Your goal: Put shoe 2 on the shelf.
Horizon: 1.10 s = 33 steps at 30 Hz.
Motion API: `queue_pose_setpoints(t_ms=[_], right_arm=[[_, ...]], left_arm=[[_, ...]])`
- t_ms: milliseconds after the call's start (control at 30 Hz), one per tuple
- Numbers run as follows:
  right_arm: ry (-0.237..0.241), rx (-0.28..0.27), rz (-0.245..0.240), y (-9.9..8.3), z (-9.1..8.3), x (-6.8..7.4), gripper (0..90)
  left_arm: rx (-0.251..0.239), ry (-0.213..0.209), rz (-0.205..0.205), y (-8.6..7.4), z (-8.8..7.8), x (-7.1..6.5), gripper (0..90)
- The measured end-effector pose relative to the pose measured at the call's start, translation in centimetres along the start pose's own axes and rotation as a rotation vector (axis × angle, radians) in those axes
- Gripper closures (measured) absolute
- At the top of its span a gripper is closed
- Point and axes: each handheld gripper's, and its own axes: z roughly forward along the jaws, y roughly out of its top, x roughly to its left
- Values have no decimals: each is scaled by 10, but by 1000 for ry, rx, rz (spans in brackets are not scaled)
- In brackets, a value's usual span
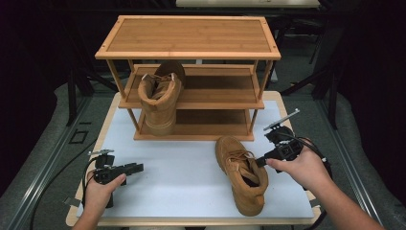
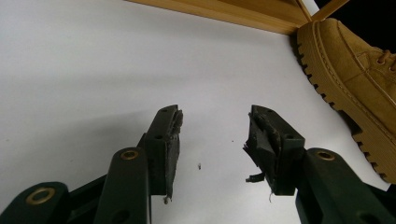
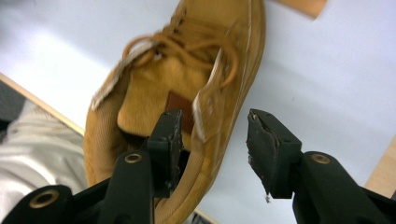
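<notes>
Right tool (image 1: 262,162) sat just above the boot (image 1: 241,173) on the white tabletop (image 1: 182,167), jaws apart and gripping nothing; the boot's collar edge looked to lie between them, though blur made contact hard to call. Left tool (image 1: 139,167) was open and empty over bare tabletop, well left of the boot. A second boot (image 1: 159,103) stood upright on the lower shelf of the rack (image 1: 191,52), which stood at the tabletop's far edge.
</notes>
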Motion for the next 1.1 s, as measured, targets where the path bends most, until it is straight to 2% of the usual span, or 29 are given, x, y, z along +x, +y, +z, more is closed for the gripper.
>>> queue_pose_setpoints(t_ms=[67, 133, 167, 233, 367, 400, 500, 667, 800, 933, 1000, 1033, 1100], right_arm=[[-40, 48, -20, -2, 7, 1, 610], [-3, 67, -7, -4, 14, 0, 702], [34, 68, 5, -4, 16, -1, 737], [46, 68, 11, -3, 16, -3, 770], [24, 65, -4, 2, 13, -6, 797], [7, 62, -9, 4, 12, -8, 800], [-34, 61, -16, 9, 12, -13, 802], [-55, 125, -57, 14, 15, -12, 755], [-72, 180, -41, 18, 19, -12, 702], [-80, 281, -29, 15, 32, -15, 672], [-66, 329, -15, 12, 39, -17, 669], [-56, 343, -13, 10, 43, -17, 671], [-66, 355, -10, 7, 48, -17, 669]], left_arm=[[1, 0, -3, 1, 1, -1, 532], [2, -2, 1, 1, 2, -2, 532], [3, -4, 1, 1, 2, -2, 532], [8, -7, -2, 2, 3, -2, 532], [6, -12, -3, 2, 4, -1, 532], [6, -12, -4, 3, 4, -1, 532], [7, -11, -8, 3, 4, -1, 532], [16, -9, -10, 2, 6, 0, 532], [26, -13, -9, 2, 8, -1, 532], [17, -12, -10, 2, 7, 0, 531], [16, -12, -14, 2, 6, 0, 530], [15, -12, -17, 2, 6, 0, 530], [16, -12, -16, 2, 6, 0, 530]])
